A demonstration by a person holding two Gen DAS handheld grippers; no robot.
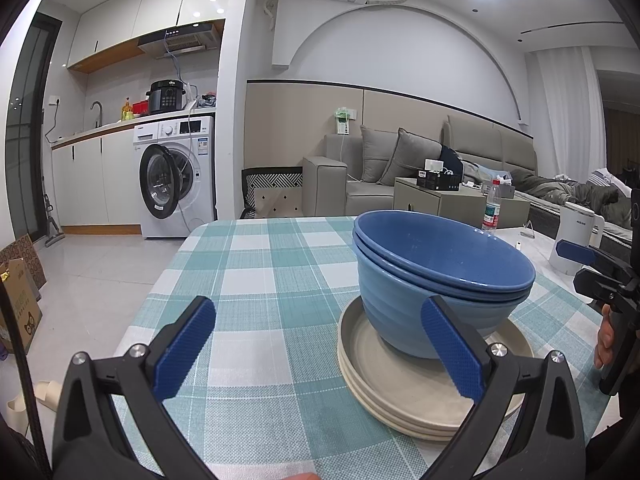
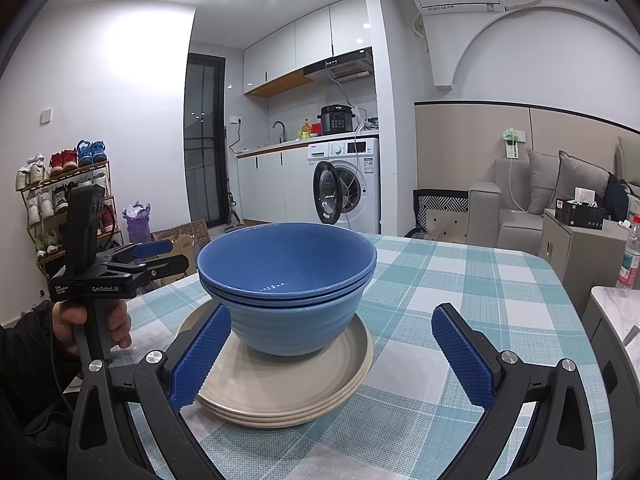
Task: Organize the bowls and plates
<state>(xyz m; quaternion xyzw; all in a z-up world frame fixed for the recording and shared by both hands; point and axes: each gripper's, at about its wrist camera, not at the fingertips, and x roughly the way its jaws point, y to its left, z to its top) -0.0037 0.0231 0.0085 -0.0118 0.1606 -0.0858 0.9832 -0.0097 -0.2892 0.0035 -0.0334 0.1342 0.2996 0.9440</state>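
With both tools empty, left gripper (image 1: 320, 348) is wide open; stack sits right of its centerline. Right gripper (image 2: 332, 356) is also wide; stack left of center. Nested blue bowls (image 1: 436, 276) sit on beige plates (image 1: 400, 384), checked tablecloth (image 1: 260, 280). Neither clearly nearer.

Bare checked tablecloth (image 1: 256, 280) left of bowl stack (image 1: 432, 280), plates (image 1: 400, 396) beneath (bottle (image 1: 491, 208) far off)

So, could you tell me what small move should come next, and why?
Probably ease both grippers back from the stack. The blue bowls already sit nested on the beige plates, and the left gripper and right gripper are open and empty.
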